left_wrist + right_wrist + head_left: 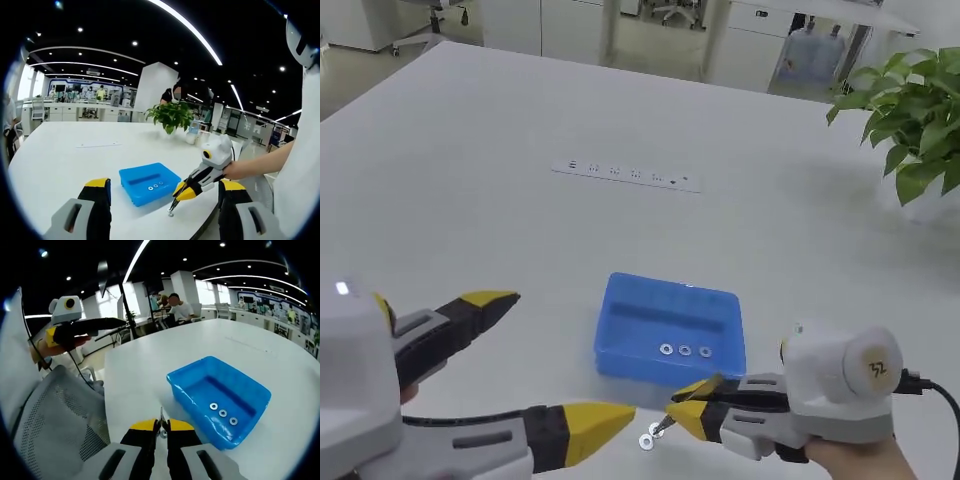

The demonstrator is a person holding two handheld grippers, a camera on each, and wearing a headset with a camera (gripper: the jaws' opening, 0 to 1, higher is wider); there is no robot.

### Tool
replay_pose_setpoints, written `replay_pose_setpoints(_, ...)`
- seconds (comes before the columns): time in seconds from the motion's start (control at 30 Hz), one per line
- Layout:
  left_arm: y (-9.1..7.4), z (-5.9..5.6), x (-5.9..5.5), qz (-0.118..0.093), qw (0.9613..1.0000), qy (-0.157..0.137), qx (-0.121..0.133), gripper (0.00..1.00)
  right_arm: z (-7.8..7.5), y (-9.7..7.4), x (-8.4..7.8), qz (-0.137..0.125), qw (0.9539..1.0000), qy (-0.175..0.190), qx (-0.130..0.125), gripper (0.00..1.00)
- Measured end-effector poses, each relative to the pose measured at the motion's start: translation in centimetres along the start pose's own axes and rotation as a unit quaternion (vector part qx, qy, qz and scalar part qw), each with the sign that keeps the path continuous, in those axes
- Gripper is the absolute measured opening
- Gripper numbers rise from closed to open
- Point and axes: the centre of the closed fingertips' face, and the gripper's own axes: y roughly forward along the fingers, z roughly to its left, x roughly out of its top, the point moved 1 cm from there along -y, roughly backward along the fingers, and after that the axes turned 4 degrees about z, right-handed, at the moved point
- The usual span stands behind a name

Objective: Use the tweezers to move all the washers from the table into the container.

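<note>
A blue container sits on the white table and holds three washers. In front of it, near the table's edge, a loose washer lies on the table. My right gripper is shut on thin tweezers, whose tip is at that washer. The right gripper view shows the jaws of my right gripper closed on the tweezers, with the container ahead to the right. My left gripper is open and holds nothing, left of the container. Its own view looks past my left gripper at the container.
A white power strip lies mid-table beyond the container. A potted plant stands at the far right. A mesh chair is beside the near table edge. A person sits at a far table.
</note>
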Motion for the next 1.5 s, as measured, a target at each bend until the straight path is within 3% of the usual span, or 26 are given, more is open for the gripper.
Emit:
replay_pose_setpoints(0.37,0.0,0.0,-0.1,0.002,1.0,0.0,-0.001,0.9,0.3,0.1,-0.3,0.026,0.9993,-0.025,0.008,0.03)
replay_pose_setpoints(0.43,0.1,0.0,-0.1,0.002,1.0,0.0,-0.002,0.9,0.3,0.2,-0.4,0.042,0.9982,-0.043,0.007,0.03)
replay_pose_setpoints(0.63,0.3,-0.2,0.1,0.002,1.0,0.001,-0.006,0.9,0.9,0.6,-0.3,0.099,0.9868,-0.128,0.009,0.03)
replay_pose_setpoints(0.77,0.4,-0.3,0.3,0.0,1.0,0.004,-0.008,0.9,0.6,0.8,0.1,0.102,0.9883,-0.113,0.014,0.02)
replay_pose_setpoints(0.87,0.3,-0.2,0.7,-0.006,1.0,0.002,-0.006,0.9,0.5,0.4,1.1,0.089,0.9914,-0.096,0.012,0.02)
replay_pose_setpoints(0.93,0.2,-0.1,0.7,-0.008,1.0,-0.002,-0.004,0.9,1.2,-0.5,3.4,0.044,0.9949,-0.086,0.03,0.02)
replay_pose_setpoints(1.03,0.1,0.1,0.4,-0.007,0.9999,-0.007,-0.004,0.89,1.1,-2.0,6.7,-0.018,0.9967,-0.069,0.037,0.02)
replay_pose_setpoints(1.1,0.1,0.2,0.2,-0.003,1.0,-0.008,-0.003,0.89,-0.1,-2.7,8.8,-0.06,0.9967,-0.046,0.031,0.03)
replay_pose_setpoints(1.13,0.1,0.2,0.2,-0.003,1.0,-0.008,-0.003,0.89,-1.4,-2.7,9.5,-0.077,0.9967,-0.024,0.015,0.03)
replay_pose_setpoints(1.2,0.0,0.4,0.1,-0.003,0.9999,-0.011,0.0,0.88,-3.5,-2.2,9.8,-0.08,0.9968,0.006,-0.009,0.03)
replay_pose_setpoints(1.27,-0.1,0.6,0.1,-0.003,0.9999,-0.012,0.002,0.88,-5.0,-1.4,9.1,-0.061,0.9975,0.017,-0.032,0.03)
replay_pose_setpoints(1.37,-0.5,1.0,0.2,-0.007,0.9998,-0.015,0.007,0.86,-6.0,0.4,7.9,-0.027,0.9986,0.035,-0.029,0.03)
replay_pose_setpoints(1.5,-0.9,1.8,0.2,-0.01,0.9996,-0.023,0.011,0.87,-7.2,1.8,7.3,-0.005,0.9991,0.029,-0.031,0.03)
